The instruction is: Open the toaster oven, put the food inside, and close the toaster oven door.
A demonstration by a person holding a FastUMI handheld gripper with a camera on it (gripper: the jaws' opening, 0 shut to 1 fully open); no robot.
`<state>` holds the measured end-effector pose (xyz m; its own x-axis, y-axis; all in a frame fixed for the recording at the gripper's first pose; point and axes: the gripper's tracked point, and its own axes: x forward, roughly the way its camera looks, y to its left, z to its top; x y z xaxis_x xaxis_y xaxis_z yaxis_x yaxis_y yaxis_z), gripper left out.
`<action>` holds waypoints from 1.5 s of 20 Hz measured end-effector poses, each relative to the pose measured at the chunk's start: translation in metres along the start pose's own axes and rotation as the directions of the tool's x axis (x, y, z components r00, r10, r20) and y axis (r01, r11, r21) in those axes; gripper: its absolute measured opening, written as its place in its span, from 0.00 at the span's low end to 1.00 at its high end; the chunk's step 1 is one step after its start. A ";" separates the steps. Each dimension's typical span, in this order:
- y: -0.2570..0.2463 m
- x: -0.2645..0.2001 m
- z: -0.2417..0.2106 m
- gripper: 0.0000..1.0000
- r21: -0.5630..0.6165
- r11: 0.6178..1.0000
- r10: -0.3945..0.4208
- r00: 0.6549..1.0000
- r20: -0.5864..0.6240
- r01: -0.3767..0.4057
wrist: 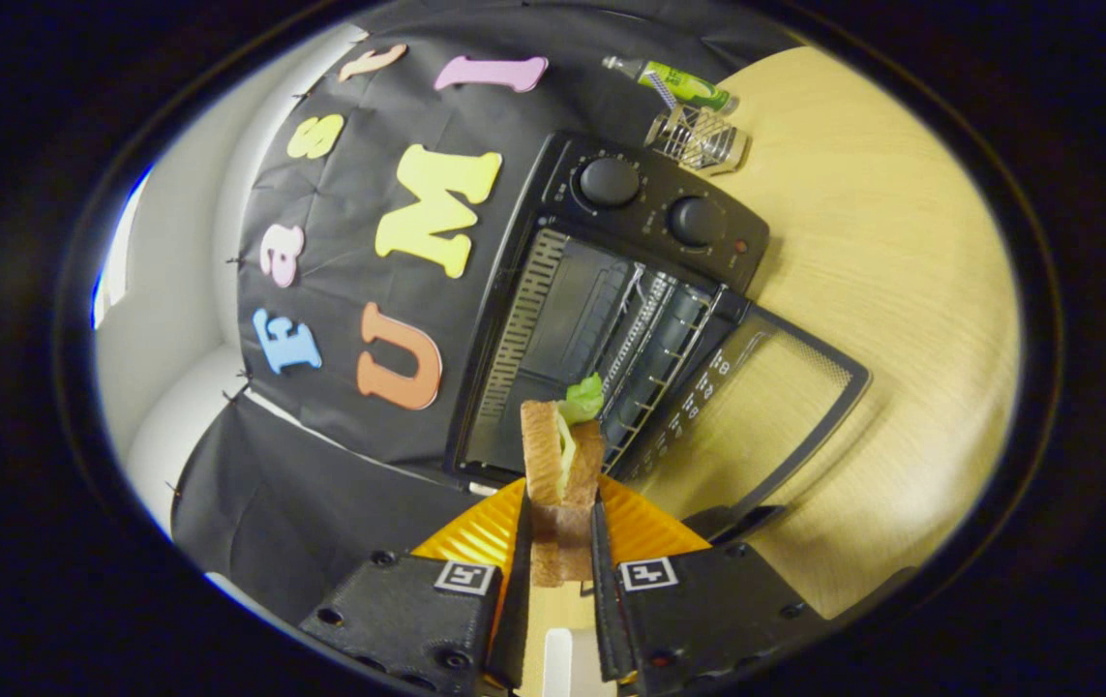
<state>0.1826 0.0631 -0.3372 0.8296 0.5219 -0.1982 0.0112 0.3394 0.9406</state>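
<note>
Toasted-brown bread w/ a frill of green lettuce: the sandwich [562,465] stands on edge, pinched between both black fingers of the gripper [560,542], slices pressed flat from either side. Under it sits a ribbed orange plate [475,532], glossy plastic by the look. Just beyond is the toaster oven [611,290], matte black, boxy, two round knobs [609,182] up top; its glass door [756,407] is dropped fully open onto the pale woodgrain table [881,290], wire rack [654,358] showing inside. Behind the oven: a small wire-mesh holder [698,137] & a green tube [683,85].
</note>
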 end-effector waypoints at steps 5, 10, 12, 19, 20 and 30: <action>0.016 0.036 0.024 0.33 -0.018 1.000 -0.011 0.999 0.042 0.012; 0.014 0.076 0.035 0.34 -0.075 0.994 -0.076 0.993 0.089 0.083; 0.012 0.094 0.035 0.33 -0.114 0.988 -0.092 0.992 0.089 0.102; 0.004 0.125 0.036 0.35 -0.242 0.956 -0.154 0.986 0.067 0.165; -0.002 0.126 0.038 0.37 -0.255 0.950 -0.172 0.983 0.061 0.182; -0.016 0.124 0.061 0.84 -0.626 0.715 -0.307 0.944 0.121 0.313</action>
<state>0.3198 0.0746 -0.3604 0.8472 0.2939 -0.4426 -0.0818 0.8953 0.4378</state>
